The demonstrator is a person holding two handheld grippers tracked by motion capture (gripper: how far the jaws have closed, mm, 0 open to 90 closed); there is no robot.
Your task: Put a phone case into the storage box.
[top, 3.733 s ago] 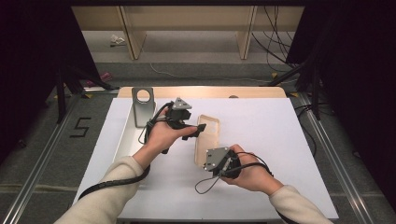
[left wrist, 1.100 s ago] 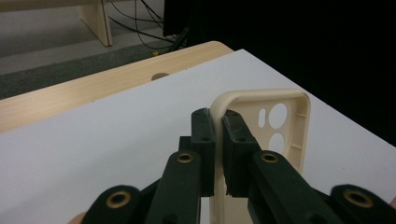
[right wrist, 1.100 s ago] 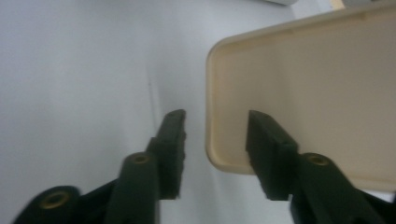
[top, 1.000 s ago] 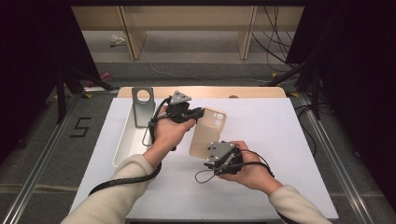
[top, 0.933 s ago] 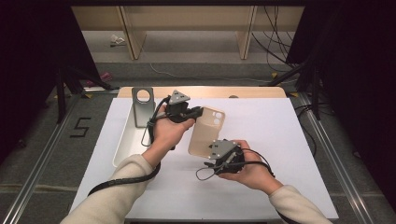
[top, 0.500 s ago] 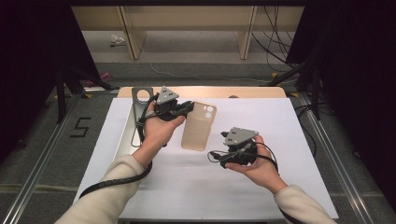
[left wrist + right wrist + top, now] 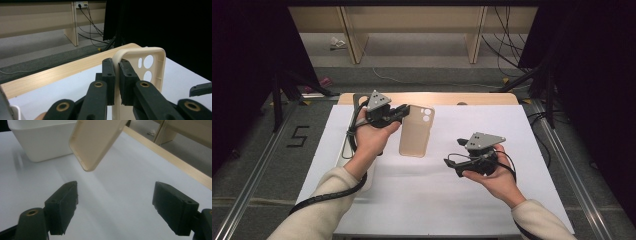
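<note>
A beige phone case hangs in the air above the white table, its camera holes at the far end. My left gripper is shut on its upper left rim; in the left gripper view the jaws pinch the case's edge. My right gripper is open and empty, held low to the right of the case and apart from it. In the right gripper view the case's rounded lower corner floats above and beyond the spread jaws.
A white bin lies along the table's left side, partly under my left forearm; its wall shows in the right gripper view. A dark holder stands at the far left. The table's wooden far edge runs behind.
The left gripper has carried the case up and leftward, away from the right gripper. The right gripper has let go of the case, opened and moved right.
</note>
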